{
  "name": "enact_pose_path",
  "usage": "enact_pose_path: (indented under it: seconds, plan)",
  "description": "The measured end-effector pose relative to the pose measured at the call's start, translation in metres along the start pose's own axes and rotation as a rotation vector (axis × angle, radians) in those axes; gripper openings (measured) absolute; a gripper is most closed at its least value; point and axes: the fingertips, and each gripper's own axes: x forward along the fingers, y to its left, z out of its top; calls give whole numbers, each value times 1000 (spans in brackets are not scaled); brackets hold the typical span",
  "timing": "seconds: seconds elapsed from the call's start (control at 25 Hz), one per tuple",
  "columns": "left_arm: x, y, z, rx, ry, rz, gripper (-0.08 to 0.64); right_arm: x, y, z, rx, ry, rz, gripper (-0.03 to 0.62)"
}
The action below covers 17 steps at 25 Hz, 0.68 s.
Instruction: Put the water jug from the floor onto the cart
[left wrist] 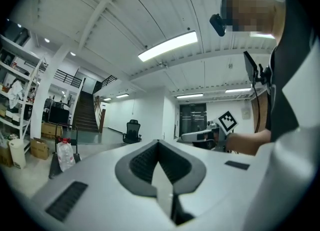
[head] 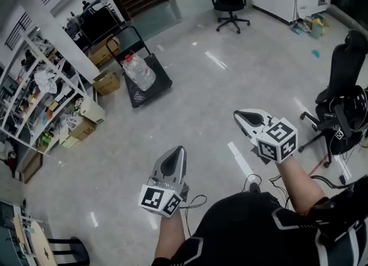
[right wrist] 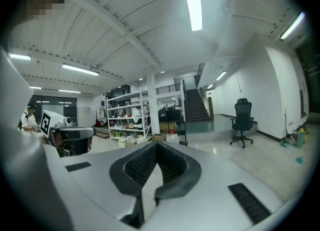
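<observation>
The water jug (head: 139, 72) stands on the black cart (head: 158, 83) across the room from us, apparently upright, so we judge the placing done. Our left gripper (head: 174, 158) and right gripper (head: 244, 116) are both well apart from it, each with its jaws closed together and nothing between them. The risk we see is that the cart sits on smooth floor (head: 201, 103). If it is bumped it could roll and tip the tall jug, which nothing steadies.

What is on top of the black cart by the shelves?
A clear water jug lies on the cart, toward its handle end. The deck directly beneath the jug is covered.
</observation>
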Motion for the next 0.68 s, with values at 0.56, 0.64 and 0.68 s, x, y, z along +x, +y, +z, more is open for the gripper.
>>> enact_pose_path:
  seconds: [0.56,0.64,0.68]
  plan:
    - [30,-30,-9,6,36,31,-9,-16,-27,-7,-24,-2,32,2]
    - [37,-36,-9,11,40,23,-9,-19,-33,-7,-26,-3,32,2]
    - [40,-38,-10,13,42,19,-9,-21,-36,-7,-27,-4,32,2]
